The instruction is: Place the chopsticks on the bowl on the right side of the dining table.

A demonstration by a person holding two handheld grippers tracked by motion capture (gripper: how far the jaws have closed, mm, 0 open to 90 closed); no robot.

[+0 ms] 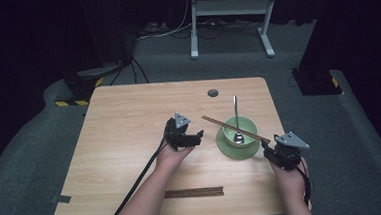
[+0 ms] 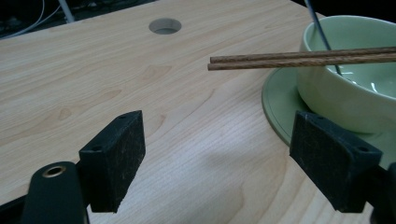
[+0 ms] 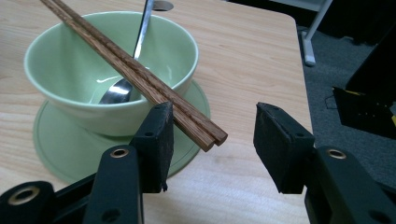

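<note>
Bowl: green bowl point(image 1: 239, 128) on a green saucer point(image 1: 231, 150), right of centre on the worktop point(image 1: 129, 121).
Chopsticks: pair point(image 1: 235, 129) lying across the bowl rim.
Spoon: spoon point(image 3: 122, 84) inside the bowl.
Left tool point(image 2: 219, 158): jaws apart, empty, near the saucer.
Right tool point(image 3: 212, 140): jaws apart around the chopstick ends.
Foreground: second chopstick pair point(image 1: 193, 192) at the bottom edge.
Grommet hole point(image 2: 164, 25): upper left in the left gripper view.

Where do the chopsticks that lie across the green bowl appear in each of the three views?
High view: the chopsticks run diagonally across the bowl, right of centre.
Left gripper view: upper right, their tips pointing left, above the saucer.
Right gripper view: from top left down to the centre, their ends between the open jaws.
Shared landmark: the spoon in the bowl.
</note>
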